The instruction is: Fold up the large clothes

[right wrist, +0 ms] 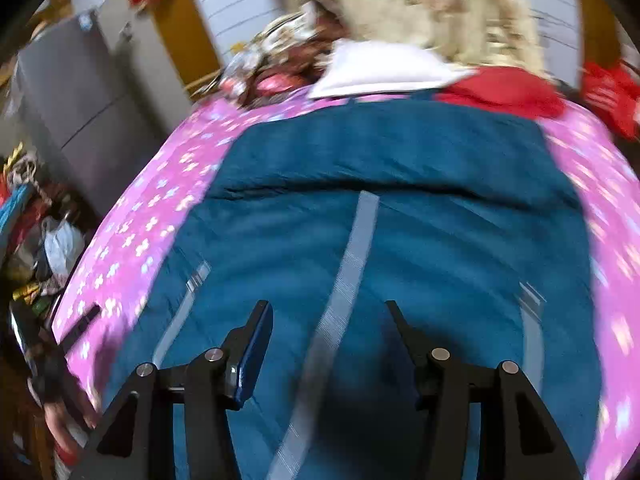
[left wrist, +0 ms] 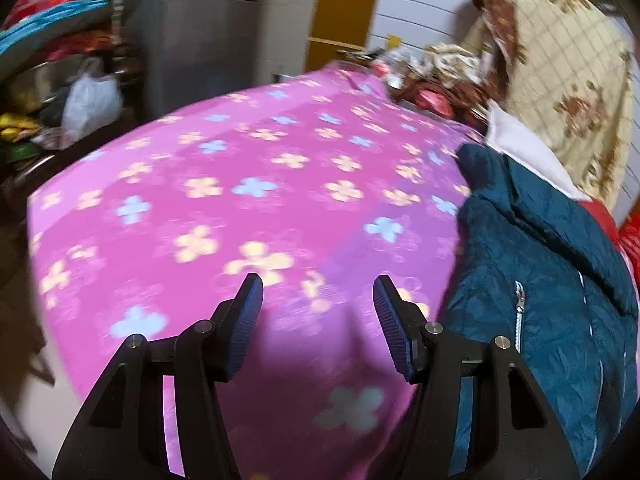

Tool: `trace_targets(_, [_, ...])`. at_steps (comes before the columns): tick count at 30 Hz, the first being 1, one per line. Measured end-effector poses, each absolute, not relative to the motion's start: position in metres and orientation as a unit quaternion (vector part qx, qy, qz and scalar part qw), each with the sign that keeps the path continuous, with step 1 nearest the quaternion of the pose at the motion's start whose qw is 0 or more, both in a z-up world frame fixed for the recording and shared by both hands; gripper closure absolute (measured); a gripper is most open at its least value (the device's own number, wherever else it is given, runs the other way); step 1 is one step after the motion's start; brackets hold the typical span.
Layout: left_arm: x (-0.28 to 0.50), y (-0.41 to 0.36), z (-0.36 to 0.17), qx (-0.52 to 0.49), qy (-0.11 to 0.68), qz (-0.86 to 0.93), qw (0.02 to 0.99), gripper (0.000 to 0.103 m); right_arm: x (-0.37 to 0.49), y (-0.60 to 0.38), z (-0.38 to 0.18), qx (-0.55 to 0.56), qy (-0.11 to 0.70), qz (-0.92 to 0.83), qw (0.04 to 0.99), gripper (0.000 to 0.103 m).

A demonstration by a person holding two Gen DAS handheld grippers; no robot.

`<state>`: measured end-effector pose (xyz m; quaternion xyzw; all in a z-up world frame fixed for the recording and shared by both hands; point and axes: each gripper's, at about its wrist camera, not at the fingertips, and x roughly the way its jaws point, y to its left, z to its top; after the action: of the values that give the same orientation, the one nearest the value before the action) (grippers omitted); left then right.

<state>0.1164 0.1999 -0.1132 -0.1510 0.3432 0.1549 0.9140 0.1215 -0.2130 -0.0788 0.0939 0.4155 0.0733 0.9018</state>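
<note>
A dark teal quilted jacket with a pale centre zipper lies spread on a pink flowered bedsheet. My right gripper is open and empty, hovering over the jacket's lower middle near the zipper. In the left wrist view the jacket lies at the right with a zipped pocket showing. My left gripper is open and empty above the bare pink sheet, just left of the jacket's edge. Both views are motion-blurred.
A white pillow and red cloth lie at the bed's far end, with a cream floral blanket behind. A grey fridge and cluttered shelves with a plastic bag stand left of the bed.
</note>
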Motion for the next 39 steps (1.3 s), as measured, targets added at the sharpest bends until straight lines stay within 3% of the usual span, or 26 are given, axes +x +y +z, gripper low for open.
trace_targets(5, [0.07, 0.206, -0.101, -0.186, 0.345, 0.177, 0.903, 0.046, 0.04, -0.276, -0.094, 0.144, 0.386, 0.023, 0.911, 0.048])
trace_targets(10, [0.052, 0.182, -0.086, -0.169, 0.359, 0.172, 0.902, 0.046, 0.01, -0.308, -0.113, 0.201, 0.383, 0.004, 0.902, 0.047])
trace_targets(13, [0.042, 0.162, -0.068, -0.15, 0.35, 0.159, 0.911, 0.046, -0.003, -0.312, -0.114, 0.212, 0.367, 0.011, 0.906, 0.029])
trace_targets(14, [0.039, 0.155, -0.062, -0.141, 0.346, 0.157, 0.914, 0.046, -0.007, -0.312, -0.112, 0.209, 0.359, 0.01, 0.909, 0.028])
trace_targets(20, [0.029, 0.123, -0.04, -0.098, 0.325, 0.135, 0.931, 0.036, -0.018, -0.312, -0.101, 0.183, 0.333, 0.0, 0.925, 0.028])
trace_targets(39, [0.073, 0.148, -0.106, -0.132, 0.425, 0.102, 0.89, 0.036, -0.002, -0.367, -0.12, 0.178, 0.378, -0.095, 0.903, 0.028])
